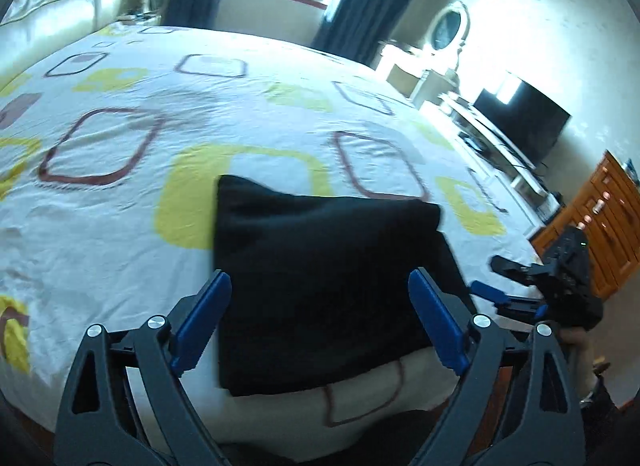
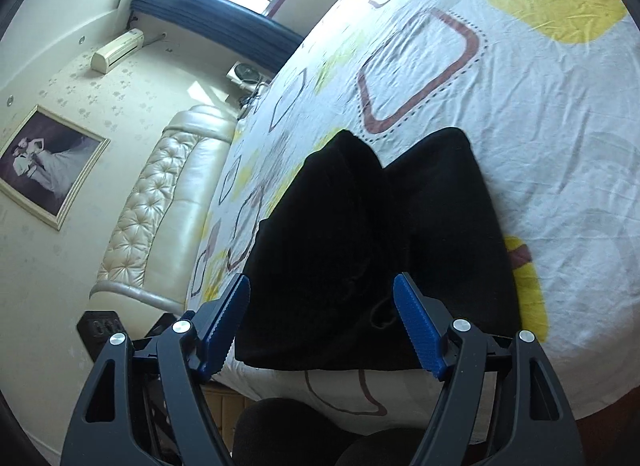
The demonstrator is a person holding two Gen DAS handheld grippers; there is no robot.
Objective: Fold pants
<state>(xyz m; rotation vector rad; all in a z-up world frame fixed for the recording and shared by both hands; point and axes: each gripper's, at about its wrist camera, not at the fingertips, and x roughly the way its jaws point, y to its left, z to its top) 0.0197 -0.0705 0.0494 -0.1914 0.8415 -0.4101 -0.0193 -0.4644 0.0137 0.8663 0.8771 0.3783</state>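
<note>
I have the black pants (image 1: 320,290) folded into a pad near the bed (image 1: 120,201) edge; soft, light, limp, likely to slump; left gripper (image 1: 320,322) and right gripper (image 2: 320,326) fingers spread, empty; I'd pinch stacked corners.

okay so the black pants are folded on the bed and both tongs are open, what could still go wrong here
1. The folded black pants lie close to the near edge of the bed; a nudge could drag them off.
2. The open left tongs straddle the stack, so a fingertip could catch and undo the fold.
3. The right tongs show two uneven humps; the fold may slump.
</note>
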